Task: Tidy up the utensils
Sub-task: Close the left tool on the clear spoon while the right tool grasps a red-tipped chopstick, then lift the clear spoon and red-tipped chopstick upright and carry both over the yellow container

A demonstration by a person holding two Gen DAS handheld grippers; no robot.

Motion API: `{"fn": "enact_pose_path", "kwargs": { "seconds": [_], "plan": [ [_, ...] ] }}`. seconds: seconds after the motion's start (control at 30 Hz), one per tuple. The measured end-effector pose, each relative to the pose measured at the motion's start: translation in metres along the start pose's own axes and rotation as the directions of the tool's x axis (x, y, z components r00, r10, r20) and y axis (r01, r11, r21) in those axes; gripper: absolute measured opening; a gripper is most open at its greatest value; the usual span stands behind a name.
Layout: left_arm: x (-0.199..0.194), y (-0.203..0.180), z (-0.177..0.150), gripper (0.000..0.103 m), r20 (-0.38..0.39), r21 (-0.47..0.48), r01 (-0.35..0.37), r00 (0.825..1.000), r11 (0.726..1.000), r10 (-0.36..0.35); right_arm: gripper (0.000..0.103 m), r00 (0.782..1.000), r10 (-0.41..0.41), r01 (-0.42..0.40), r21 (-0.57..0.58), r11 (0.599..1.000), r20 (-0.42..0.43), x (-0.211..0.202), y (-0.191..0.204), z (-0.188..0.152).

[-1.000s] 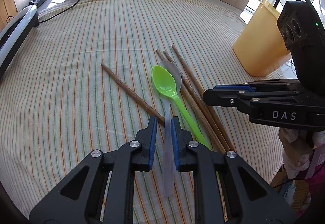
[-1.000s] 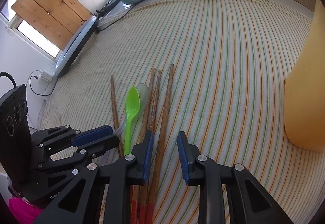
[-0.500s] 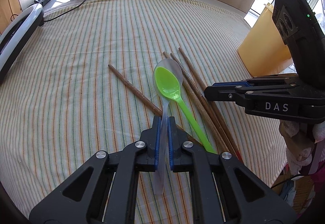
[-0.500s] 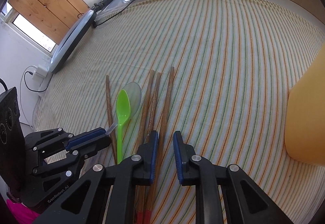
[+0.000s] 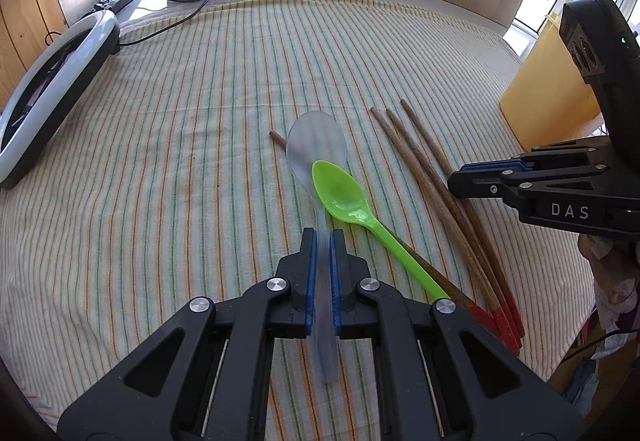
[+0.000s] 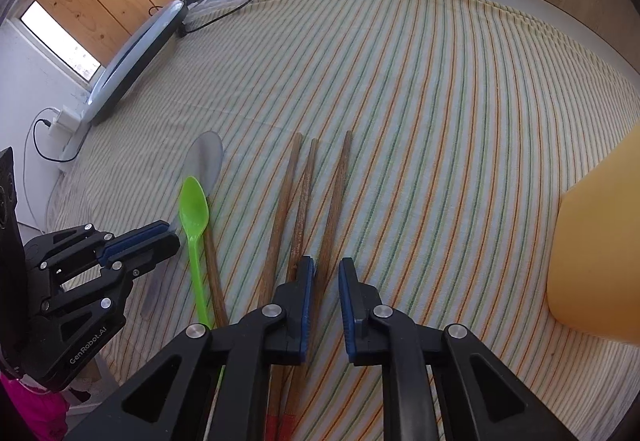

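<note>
Left gripper [image 5: 322, 241] pinches the handle of a translucent spoon [image 5: 318, 149], its bowl at 12 o'clock; right gripper [image 6: 325, 271] clamps one wooden chopstick [image 6: 338, 193]. Step in hand: grasping utensils; next, lifting both toward the smooth yellow container [image 5: 548, 97] at 2 o'clock. A glossy green spoon [image 5: 344, 197] remains on the striped cloth [image 5: 180, 121].

Left gripper [image 5: 323, 237] fingers [image 5: 309, 253] went from apart around clear spoon [image 5: 318, 149] handle to clamped on it. Spoon bowl lifted clear of green spoon [image 5: 340, 193], now tilted above cloth. Right gripper [image 6: 326, 273] narrowed from wide gap to close around rightmost chopstick [image 6: 334, 209]; contact with it unclear.
</note>
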State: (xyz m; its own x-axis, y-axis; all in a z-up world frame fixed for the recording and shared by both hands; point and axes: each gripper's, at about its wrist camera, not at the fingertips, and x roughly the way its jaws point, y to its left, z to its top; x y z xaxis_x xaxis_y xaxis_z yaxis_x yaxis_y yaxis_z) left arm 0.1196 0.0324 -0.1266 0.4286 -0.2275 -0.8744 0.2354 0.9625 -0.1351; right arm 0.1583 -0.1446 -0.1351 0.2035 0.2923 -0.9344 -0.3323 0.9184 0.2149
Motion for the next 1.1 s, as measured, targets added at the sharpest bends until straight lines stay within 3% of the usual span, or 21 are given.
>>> {"fn": "enact_pose_path", "kwargs": {
  "seconds": [0.13,0.2,0.33,0.73,0.97,1.1],
  "plan": [
    [0.002,0.005,0.002,0.004,-0.027,0.011,-0.016,0.999,1.0,0.017,0.012,1.0,-0.021,0.02,-0.04,0.999,-0.015,0.002,0.005,0.004],
    [0.005,0.009,0.005,0.006,-0.05,0.003,-0.035,0.998,0.999,0.035,0.007,0.999,-0.036,0.035,-0.052,0.998,-0.016,0.003,0.008,0.006],
    [0.009,0.02,0.01,0.007,-0.058,-0.021,0.014,0.998,1.0,-0.016,0.006,1.0,-0.021,0.021,-0.035,0.999,-0.01,0.002,0.003,0.005],
    [-0.009,0.045,0.005,0.004,0.016,-0.127,0.046,0.999,0.991,-0.044,0.004,0.995,0.028,-0.03,0.021,0.999,0.092,-0.022,-0.005,-0.005],
    [0.005,0.044,0.008,0.005,-0.077,-0.072,0.018,0.997,0.997,-0.024,0.004,0.992,0.041,-0.043,0.012,0.999,0.122,-0.035,-0.002,-0.01],
    [0.011,0.037,0.022,0.01,-0.119,-0.011,-0.022,0.993,1.0,0.02,0.004,0.991,0.039,-0.04,0.0,0.999,0.125,-0.037,0.003,-0.015]
  ]
}}
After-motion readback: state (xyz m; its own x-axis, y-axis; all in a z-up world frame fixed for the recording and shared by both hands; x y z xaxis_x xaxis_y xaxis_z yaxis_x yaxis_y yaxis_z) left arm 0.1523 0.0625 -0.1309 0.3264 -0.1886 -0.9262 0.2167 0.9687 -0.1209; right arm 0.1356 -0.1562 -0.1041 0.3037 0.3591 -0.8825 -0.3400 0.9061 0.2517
